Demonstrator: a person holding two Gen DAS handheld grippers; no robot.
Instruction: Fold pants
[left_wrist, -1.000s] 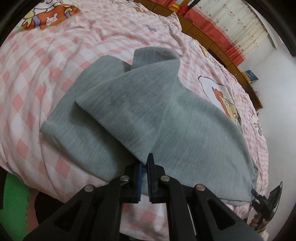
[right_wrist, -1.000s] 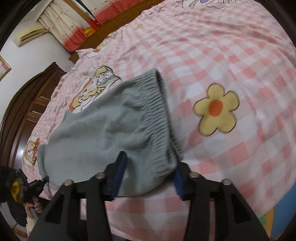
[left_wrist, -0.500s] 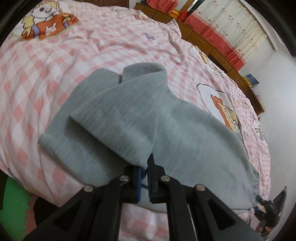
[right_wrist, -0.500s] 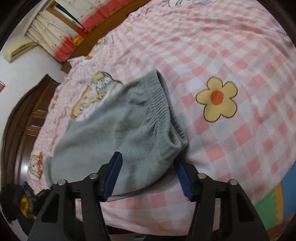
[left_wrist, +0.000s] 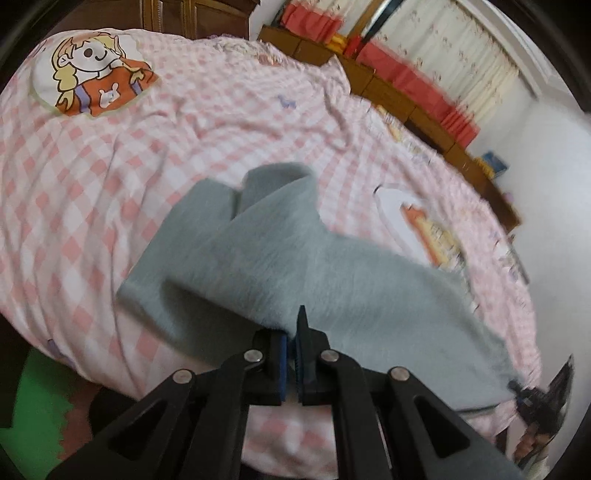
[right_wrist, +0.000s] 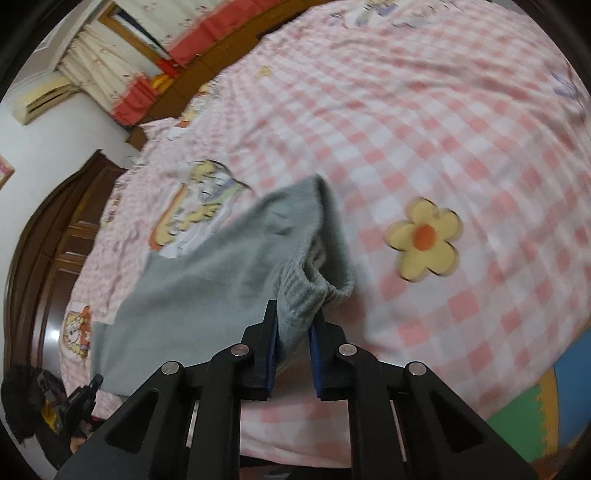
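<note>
Grey fleece pants (left_wrist: 295, 266) lie on a pink checked bedsheet (left_wrist: 110, 155), one leg folded over the other. My left gripper (left_wrist: 291, 343) is shut on the near edge of the upper leg and lifts it slightly. In the right wrist view the elastic waistband (right_wrist: 314, 280) bunches up between the blue pads of my right gripper (right_wrist: 293, 332), which is shut on the near waistband corner. The rest of the pants (right_wrist: 207, 280) stretch away to the left. The other gripper shows small and dark at the frame edge (right_wrist: 79, 400).
A yellow flower print (right_wrist: 424, 240) lies right of the waistband. A cartoon girl print (left_wrist: 96, 81) sits far left on the sheet. Wooden furniture (left_wrist: 424, 110) and red-trimmed curtains line the far side. Green and blue foam floor mats (right_wrist: 535, 417) lie below the bed edge.
My right gripper has closed from wide open onto the waistband corner. The left gripper, still shut on the leg edge, has drawn back and lifted the fabric a little.
</note>
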